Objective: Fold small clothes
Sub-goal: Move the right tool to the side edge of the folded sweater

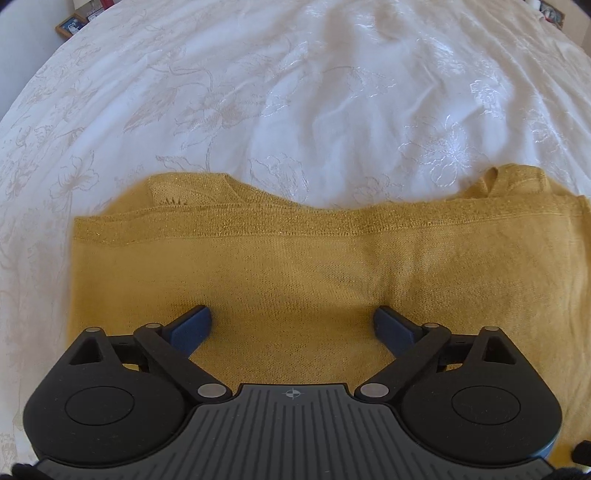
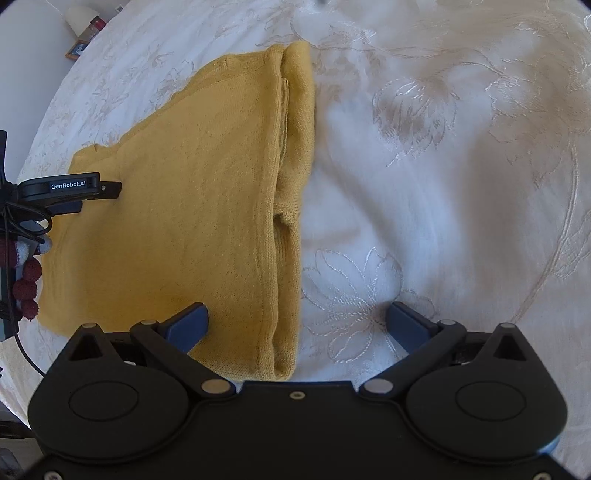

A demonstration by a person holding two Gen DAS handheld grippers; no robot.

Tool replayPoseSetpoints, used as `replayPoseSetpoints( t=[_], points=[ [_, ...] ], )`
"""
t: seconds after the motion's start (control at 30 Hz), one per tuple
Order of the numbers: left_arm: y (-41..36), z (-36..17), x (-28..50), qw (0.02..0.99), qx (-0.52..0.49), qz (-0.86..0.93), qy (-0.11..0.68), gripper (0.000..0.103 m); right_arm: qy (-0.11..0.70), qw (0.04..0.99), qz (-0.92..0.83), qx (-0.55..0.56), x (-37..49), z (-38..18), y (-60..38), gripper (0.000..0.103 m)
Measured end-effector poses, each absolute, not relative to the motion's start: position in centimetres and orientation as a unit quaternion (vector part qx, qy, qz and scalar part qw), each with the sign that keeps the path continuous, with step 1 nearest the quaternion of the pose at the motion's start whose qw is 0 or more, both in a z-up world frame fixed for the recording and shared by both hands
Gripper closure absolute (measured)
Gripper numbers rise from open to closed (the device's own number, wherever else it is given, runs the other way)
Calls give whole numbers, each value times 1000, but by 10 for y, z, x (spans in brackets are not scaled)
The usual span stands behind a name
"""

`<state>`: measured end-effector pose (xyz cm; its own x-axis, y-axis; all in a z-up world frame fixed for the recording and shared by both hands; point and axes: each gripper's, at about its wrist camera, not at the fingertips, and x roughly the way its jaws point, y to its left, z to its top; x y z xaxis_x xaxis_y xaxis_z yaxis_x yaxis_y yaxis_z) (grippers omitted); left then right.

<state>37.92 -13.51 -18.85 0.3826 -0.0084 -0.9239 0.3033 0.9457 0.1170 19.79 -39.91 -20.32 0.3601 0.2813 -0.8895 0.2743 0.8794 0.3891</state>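
A mustard-yellow knit garment (image 1: pixel 295 258) lies folded flat on a white embroidered bedspread (image 1: pixel 295 92). My left gripper (image 1: pixel 292 326) is open and empty, its blue fingers spread just above the garment's near part. In the right wrist view the garment (image 2: pixel 207 192) lies to the left, with its folded layered edge running down the middle. My right gripper (image 2: pixel 298 325) is open and empty, straddling that folded edge: the left finger is over the knit, the right finger over bare bedspread (image 2: pixel 443 184). The left gripper also shows in the right wrist view (image 2: pixel 92 197) at the garment's far left side.
Picture frames (image 1: pixel 70 26) stand beyond the bed's far left edge. A small box and a pale cup-like object (image 2: pixel 83 33) sit off the bed at top left. Dark red pom-poms and cables (image 2: pixel 26 280) hang at the left edge.
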Motion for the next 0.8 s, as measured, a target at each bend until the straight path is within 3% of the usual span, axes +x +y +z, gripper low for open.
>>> replayPoseSetpoints(
  t=[0.3, 0.8],
  points=[
    [-131, -181, 378, 818, 130, -94, 553, 4, 561, 788, 3, 252, 196, -203, -400, 0],
    [-110, -176, 286, 801, 120, -94, 579, 5, 544, 785, 23, 295, 190, -194, -422, 0]
  ],
)
